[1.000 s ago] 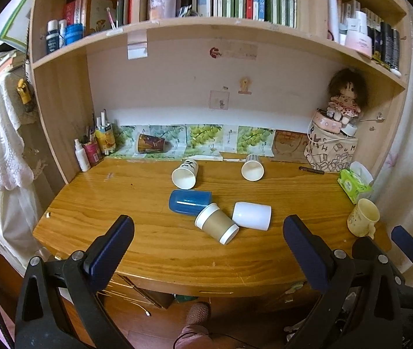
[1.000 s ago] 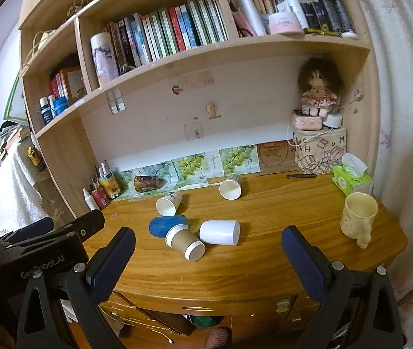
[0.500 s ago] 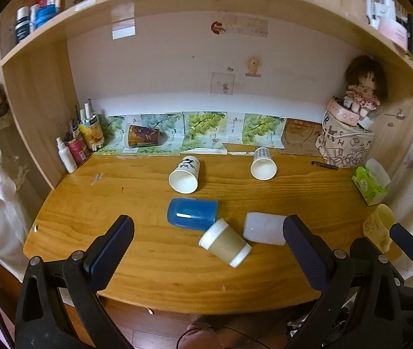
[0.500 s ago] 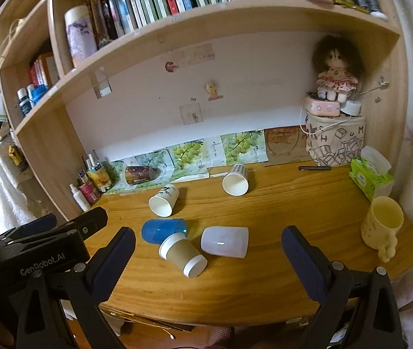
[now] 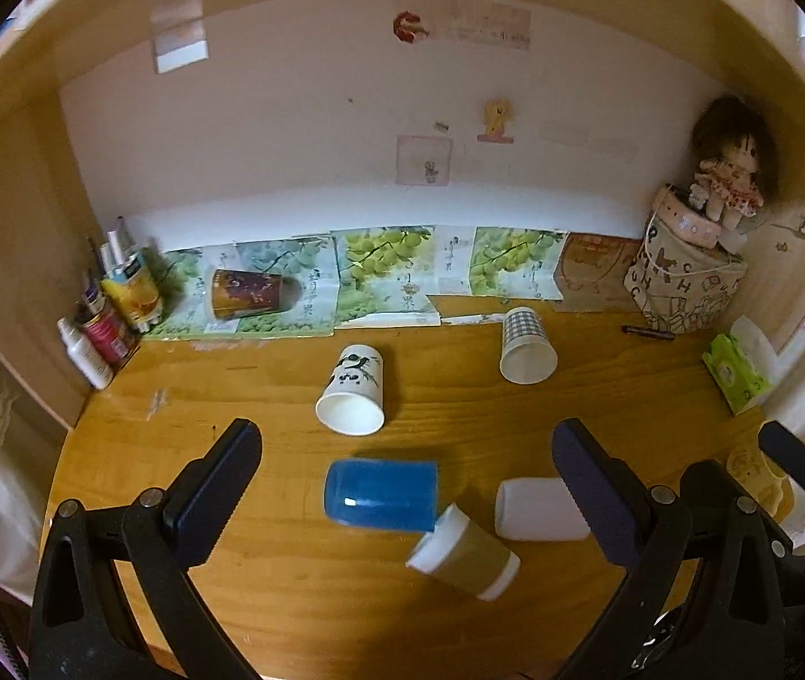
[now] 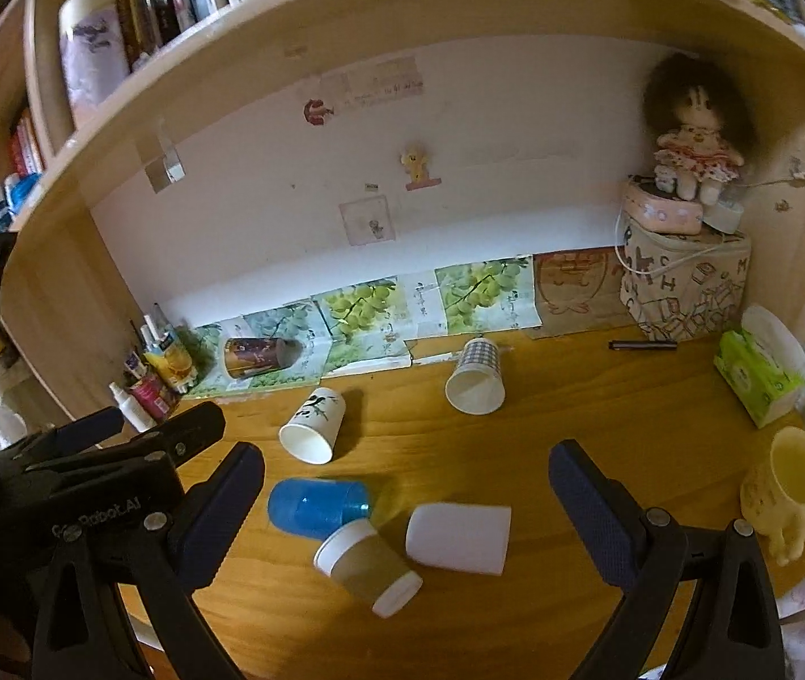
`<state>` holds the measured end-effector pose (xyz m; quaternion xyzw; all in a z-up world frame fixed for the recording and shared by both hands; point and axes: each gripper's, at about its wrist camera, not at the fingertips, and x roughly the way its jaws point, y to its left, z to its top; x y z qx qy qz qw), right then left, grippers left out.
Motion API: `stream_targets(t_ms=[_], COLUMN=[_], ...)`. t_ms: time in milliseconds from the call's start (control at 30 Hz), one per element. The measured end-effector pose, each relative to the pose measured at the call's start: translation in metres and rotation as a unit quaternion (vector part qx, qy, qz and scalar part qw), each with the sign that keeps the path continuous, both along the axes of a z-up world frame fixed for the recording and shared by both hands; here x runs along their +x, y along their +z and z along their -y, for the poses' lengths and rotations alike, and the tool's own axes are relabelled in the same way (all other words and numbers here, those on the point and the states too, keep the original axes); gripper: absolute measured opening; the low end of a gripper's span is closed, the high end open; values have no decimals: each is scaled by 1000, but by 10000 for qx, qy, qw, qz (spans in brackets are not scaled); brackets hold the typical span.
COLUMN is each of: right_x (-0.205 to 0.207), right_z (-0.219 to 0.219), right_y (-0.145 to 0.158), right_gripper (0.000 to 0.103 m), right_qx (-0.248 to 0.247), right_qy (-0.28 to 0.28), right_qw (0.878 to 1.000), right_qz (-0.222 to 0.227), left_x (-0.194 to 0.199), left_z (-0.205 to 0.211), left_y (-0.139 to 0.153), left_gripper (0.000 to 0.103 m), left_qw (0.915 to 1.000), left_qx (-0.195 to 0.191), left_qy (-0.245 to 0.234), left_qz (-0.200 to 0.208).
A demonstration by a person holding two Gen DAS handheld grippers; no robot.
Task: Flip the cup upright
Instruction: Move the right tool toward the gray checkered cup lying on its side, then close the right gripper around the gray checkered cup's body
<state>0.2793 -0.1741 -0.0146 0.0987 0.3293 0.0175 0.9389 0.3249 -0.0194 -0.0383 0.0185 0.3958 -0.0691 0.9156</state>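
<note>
Both grippers are hanging above the near edge of the wooden desk (image 5: 266,595), side by side and holding nothing. The left gripper (image 5: 405,487) is showing its jaws spread wide, with the translucent blue plastic cup (image 5: 381,493) lying on its side between and below the fingers, apart from both pads. The right gripper (image 6: 405,501) is likewise gaping wide, framing the near cluster of cups without touching any. In that cluster the blue cup is lying with its closed end to the left; the brown paper cup with white rims (image 6: 367,566) is lying tilted just near of it and seems to be touching its right end, and the plain white cup (image 6: 458,538) is lying on its side just to the right. Farther back, the white paper cup with a black bird print (image 5: 352,391) and the checked paper cup (image 5: 526,345) are lying on their sides well apart, mouths facing near. At the far left, a dark patterned paper cup (image 5: 246,293) is lying on the grape-print paper sheets (image 5: 385,277), beside a group of small bottles and tubes (image 5: 110,317). At the right, a pale yellow ceramic mug (image 6: 785,490) is standing upright near a green tissue pack (image 6: 757,377), with a rag doll (image 6: 691,136) sitting on a printed fabric box (image 6: 686,294) in the far corner.
</note>
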Motion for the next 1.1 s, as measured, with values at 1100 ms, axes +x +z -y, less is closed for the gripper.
stream_targets(t_ms=[1100], right_x=[237], right_z=[51], right_y=[-123], right_gripper=[101], right_qx=[80], right_qy=[-491], right_qw=[9781], right_qz=[-2019], left_x=[133], left_z=[16], left_y=[-97], left_gripper=[102], left_qw=[9896], left_qx=[-274], left_qy=[-487], left_qz=[-1328])
